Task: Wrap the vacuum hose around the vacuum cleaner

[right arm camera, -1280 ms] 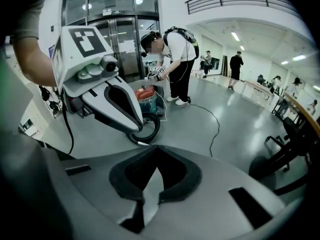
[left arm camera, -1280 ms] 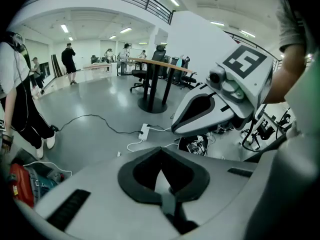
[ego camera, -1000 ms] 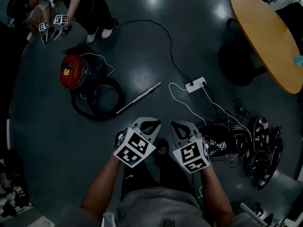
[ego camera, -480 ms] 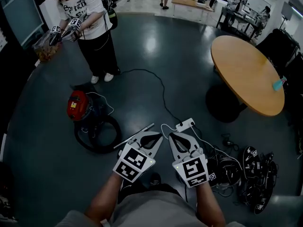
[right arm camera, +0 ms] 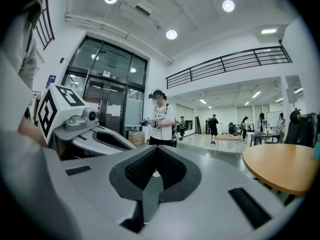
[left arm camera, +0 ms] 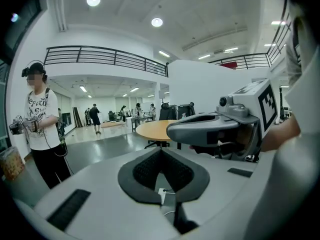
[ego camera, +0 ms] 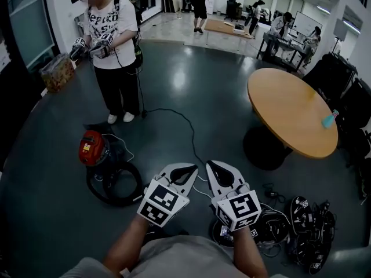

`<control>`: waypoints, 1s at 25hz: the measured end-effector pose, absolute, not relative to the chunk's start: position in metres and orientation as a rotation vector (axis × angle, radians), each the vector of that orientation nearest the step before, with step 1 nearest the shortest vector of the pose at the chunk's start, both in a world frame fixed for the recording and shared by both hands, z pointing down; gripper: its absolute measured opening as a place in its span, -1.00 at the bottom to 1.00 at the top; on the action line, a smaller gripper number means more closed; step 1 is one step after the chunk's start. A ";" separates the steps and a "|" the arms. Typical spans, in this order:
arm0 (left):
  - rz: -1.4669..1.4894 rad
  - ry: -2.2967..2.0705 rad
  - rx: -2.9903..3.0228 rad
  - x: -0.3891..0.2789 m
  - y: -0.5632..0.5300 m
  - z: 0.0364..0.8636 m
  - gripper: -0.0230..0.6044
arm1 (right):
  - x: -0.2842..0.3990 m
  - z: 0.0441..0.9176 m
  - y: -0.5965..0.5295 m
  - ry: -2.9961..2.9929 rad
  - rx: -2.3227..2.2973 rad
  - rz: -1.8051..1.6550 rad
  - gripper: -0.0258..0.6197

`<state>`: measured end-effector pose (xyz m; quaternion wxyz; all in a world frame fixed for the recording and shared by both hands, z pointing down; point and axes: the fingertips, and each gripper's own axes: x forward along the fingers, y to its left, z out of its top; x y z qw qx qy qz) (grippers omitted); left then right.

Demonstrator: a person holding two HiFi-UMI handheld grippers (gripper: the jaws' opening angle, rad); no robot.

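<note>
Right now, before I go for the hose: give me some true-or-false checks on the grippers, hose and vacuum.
1. The left gripper and the right gripper are both shut, with nothing between their jaws. True.
2. The hose is wound round the vacuum. False: it lies in a loop on the floor beside the vacuum.
3. The vacuum stands on the table. False: it is on the floor, left of the table and apart from it.
4. A person stands beyond the vacuum. True.
</note>
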<state>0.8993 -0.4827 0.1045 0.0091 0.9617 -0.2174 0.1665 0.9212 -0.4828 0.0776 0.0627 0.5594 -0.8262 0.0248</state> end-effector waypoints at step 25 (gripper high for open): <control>0.516 -0.715 2.995 0.902 -0.483 0.105 -0.90 | 0.923 0.077 -0.488 -2.533 1.644 0.072 -0.90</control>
